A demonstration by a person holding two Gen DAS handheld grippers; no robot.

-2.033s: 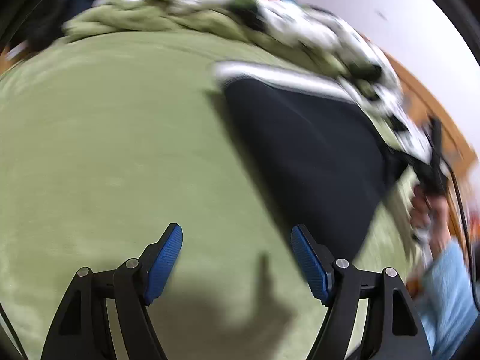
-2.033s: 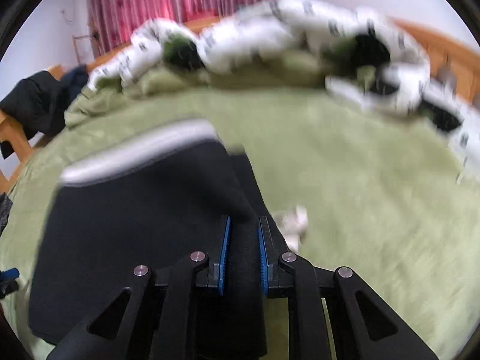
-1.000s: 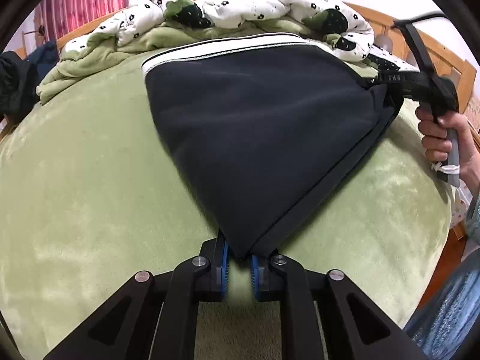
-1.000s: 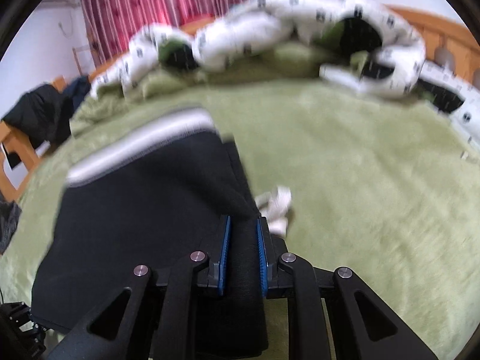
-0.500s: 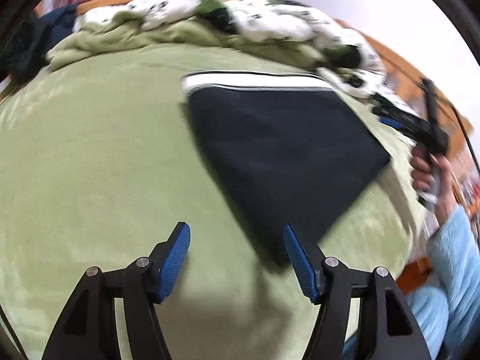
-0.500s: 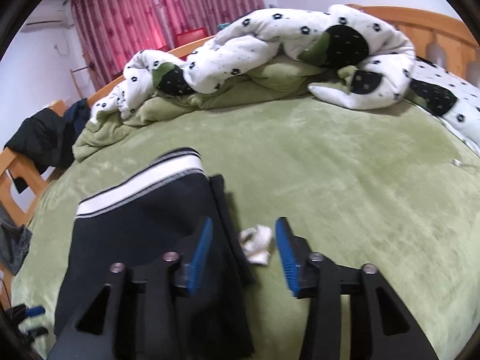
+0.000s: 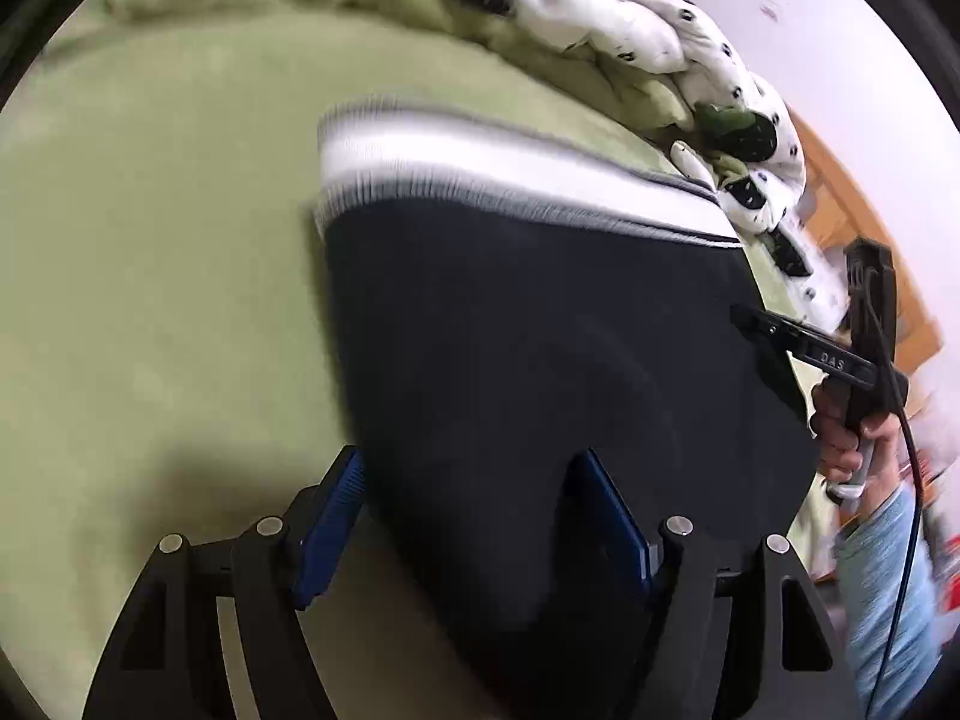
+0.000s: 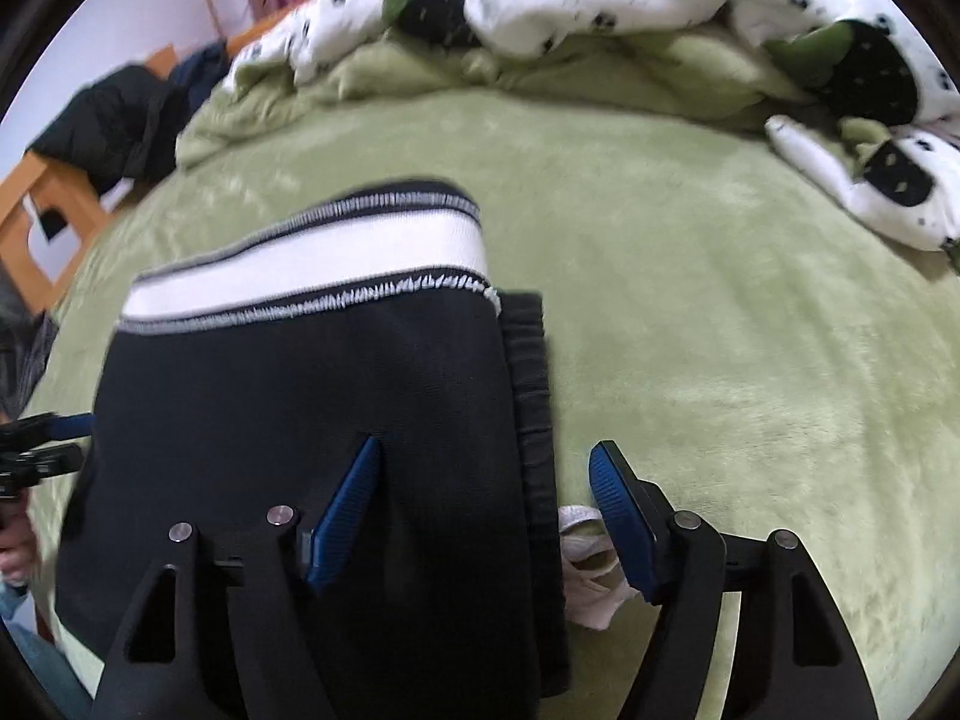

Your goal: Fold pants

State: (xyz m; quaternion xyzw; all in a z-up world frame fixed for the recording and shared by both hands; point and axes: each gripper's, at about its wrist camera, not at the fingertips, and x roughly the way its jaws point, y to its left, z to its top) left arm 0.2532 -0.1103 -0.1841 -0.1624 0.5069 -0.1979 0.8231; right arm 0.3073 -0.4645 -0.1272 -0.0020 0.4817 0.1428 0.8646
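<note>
Now your left tongs (image 7: 474, 516) and right tongs (image 8: 486, 510) are opening, gripping nothing, above the folded black pants (image 8: 312, 408) flat on the bed (image 8: 720, 330).

My left gripper (image 7: 474, 516) hangs over the near end of the dark pants (image 7: 540, 372), its blue pads spread and still opening; nothing is pinched, though cloth lies below the gap; the white waistband (image 7: 480, 174) is at the far end, blurred; the pants lie flat on the green blanket (image 7: 150, 240); at the right edge a hand (image 7: 852, 432) holds the right gripper (image 7: 780, 330) at the pants' side; a spotted quilt (image 7: 630, 30) is heaped beyond.
</note>
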